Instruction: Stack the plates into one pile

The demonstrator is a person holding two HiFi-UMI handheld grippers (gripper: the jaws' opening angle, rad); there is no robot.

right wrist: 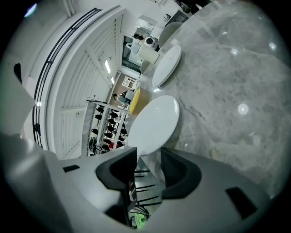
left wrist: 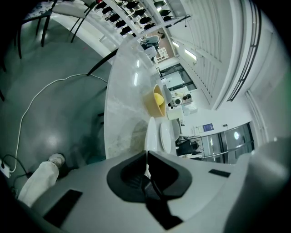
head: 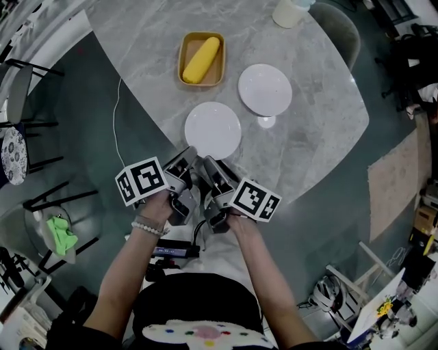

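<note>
Two white plates lie apart on the grey marble table (head: 308,137). The near plate (head: 213,130) sits close to the table's front edge. The far plate (head: 265,89) lies behind it to the right. My left gripper (head: 189,154) is at the near plate's front-left rim. In the left gripper view that plate (left wrist: 150,134) runs edge-on into the left gripper (left wrist: 146,164), whose jaws are shut on the rim. My right gripper (head: 209,163) is right beside it, open. In the right gripper view the near plate (right wrist: 154,120) has its rim just reaching between the right gripper (right wrist: 150,164). The far plate (right wrist: 166,66) lies beyond.
A yellow tray (head: 186,74) holding a long yellow item (head: 202,59) stands behind the near plate. A small white piece (head: 266,122) lies in front of the far plate, and a pale cup (head: 291,12) sits at the table's back. A white cable (head: 118,130) trails on the floor at left.
</note>
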